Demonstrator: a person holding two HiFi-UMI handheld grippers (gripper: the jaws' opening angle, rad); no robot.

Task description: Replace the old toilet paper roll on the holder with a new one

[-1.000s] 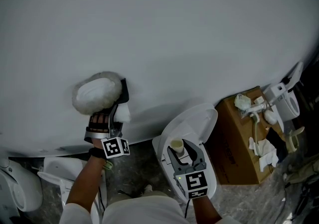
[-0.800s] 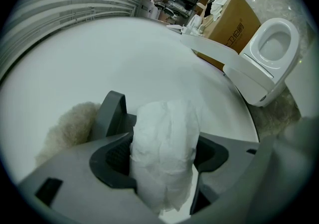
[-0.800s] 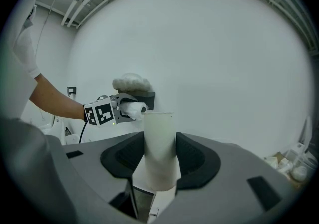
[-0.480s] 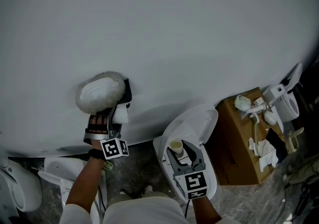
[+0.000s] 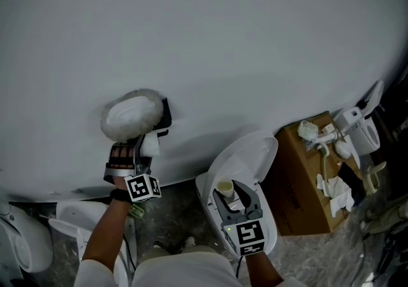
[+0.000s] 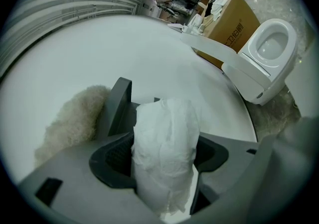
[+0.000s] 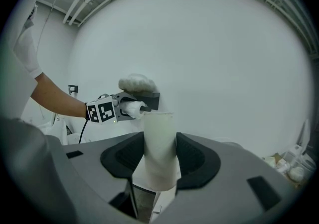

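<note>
Grasping a white paper roll in the left gripper, far left at the dark holder, beneath a fluffy cover. Clenching an upright cardboard tube in the right gripper, nearer, above the toilet.

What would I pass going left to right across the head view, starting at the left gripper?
Left gripper with paper roll in its jaws → right gripper holding cardboard tube → cardboard box → white toilet
</note>
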